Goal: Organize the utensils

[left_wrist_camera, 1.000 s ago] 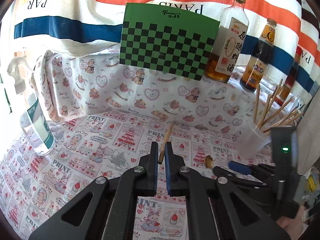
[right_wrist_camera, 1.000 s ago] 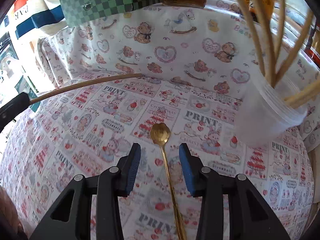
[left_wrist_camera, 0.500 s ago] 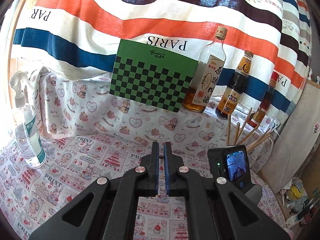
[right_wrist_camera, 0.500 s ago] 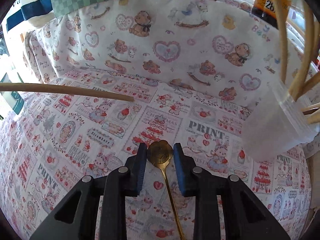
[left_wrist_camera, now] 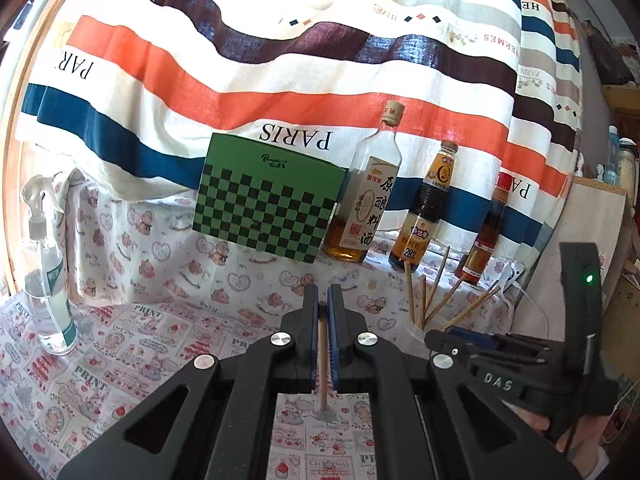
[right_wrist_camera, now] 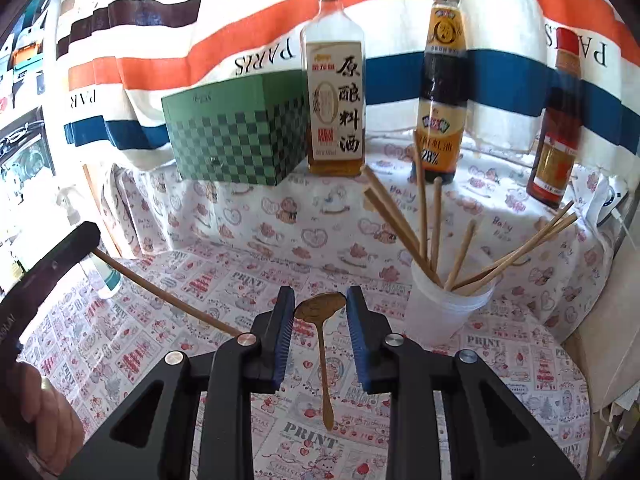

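Wooden chopstick (left_wrist_camera: 322, 364) sits clamped in the left gripper (left_wrist_camera: 322, 304); the right gripper (right_wrist_camera: 320, 312) pinches a gold spoon (right_wrist_camera: 322, 336) beside the chopstick cup (right_wrist_camera: 444, 312).

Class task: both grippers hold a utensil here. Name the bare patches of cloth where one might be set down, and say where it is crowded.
Bare printed tablecloth lies between the spray bottle and the white cup, in front of the green checkered box. Another patch lies right of the cup. It is crowded along the back by the three bottles, and above the cup, where chopsticks fan out.
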